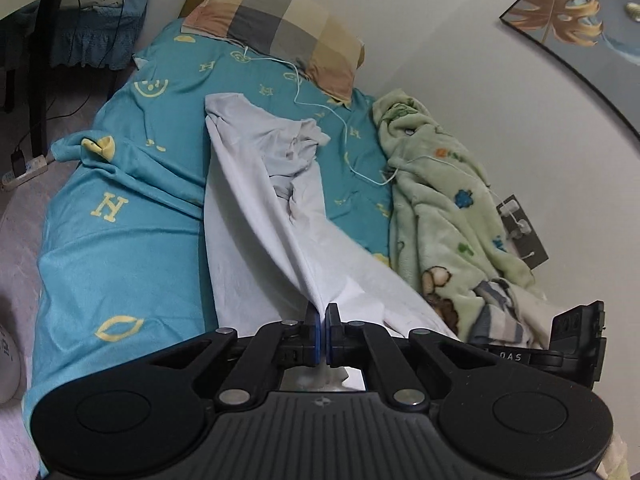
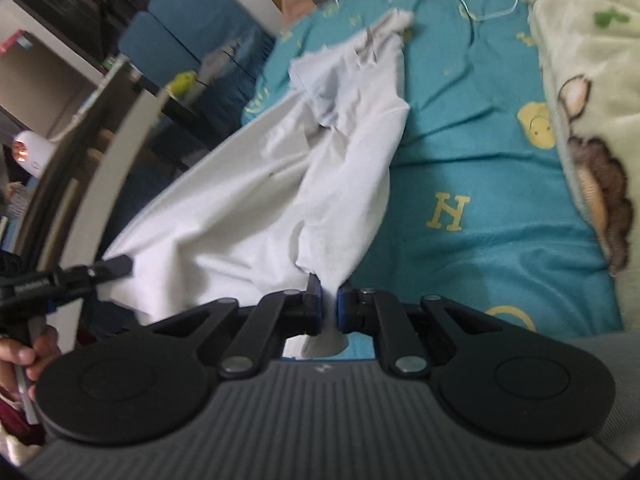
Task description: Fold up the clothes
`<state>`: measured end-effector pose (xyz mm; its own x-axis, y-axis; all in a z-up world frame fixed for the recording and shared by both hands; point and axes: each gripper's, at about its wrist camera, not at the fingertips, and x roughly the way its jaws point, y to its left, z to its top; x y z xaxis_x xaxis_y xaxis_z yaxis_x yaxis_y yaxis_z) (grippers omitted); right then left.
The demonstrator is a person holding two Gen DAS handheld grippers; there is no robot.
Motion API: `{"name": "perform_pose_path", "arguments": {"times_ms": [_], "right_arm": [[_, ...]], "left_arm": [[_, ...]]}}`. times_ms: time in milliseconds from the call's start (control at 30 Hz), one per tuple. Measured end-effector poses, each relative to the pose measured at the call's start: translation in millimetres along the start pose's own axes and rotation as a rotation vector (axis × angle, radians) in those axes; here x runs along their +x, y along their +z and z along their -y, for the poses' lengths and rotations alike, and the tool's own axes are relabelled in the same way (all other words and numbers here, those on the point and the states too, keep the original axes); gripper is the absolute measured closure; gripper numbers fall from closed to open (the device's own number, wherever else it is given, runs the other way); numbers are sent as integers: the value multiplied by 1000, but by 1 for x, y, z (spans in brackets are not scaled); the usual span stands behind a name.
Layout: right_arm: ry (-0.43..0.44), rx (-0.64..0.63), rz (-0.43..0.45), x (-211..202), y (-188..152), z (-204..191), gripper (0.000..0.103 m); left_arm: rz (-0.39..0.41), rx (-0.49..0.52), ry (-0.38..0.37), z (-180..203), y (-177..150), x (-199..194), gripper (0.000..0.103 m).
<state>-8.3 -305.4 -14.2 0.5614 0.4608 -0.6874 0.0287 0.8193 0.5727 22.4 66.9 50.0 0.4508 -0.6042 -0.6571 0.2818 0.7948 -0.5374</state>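
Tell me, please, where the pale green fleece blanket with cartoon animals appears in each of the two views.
Left wrist view: the pale green fleece blanket lies right of centre, between the white garment and the wall.
Right wrist view: the blanket fills the upper right edge.
Shared landmark: the teal bedsheet with yellow H letters, on which blanket and garment lie.

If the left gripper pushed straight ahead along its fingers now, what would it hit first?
Most likely the white garment that the left gripper is clamped on; it stretches ahead onto the teal bedsheet. Depth is uncertain.
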Motion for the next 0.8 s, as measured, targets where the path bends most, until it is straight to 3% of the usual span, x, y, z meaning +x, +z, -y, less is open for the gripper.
{"name": "perform_pose_path", "arguments": {"times_ms": [300,433,600,800], "right_arm": [[-37,-56,-42,-38,-72,23,94],[-28,-33,-25,-49,-81,25,94],[0,9,24,-49,-50,14,94],[25,43,135,-34,30,2,94]], "left_arm": [[-66,37,60,22,-107,-25,101],[-40,14,36,18,-124,-33,101],[42,8,9,24,-91,-39,101],[170,-11,-28,34,-6,-13,101]]}}
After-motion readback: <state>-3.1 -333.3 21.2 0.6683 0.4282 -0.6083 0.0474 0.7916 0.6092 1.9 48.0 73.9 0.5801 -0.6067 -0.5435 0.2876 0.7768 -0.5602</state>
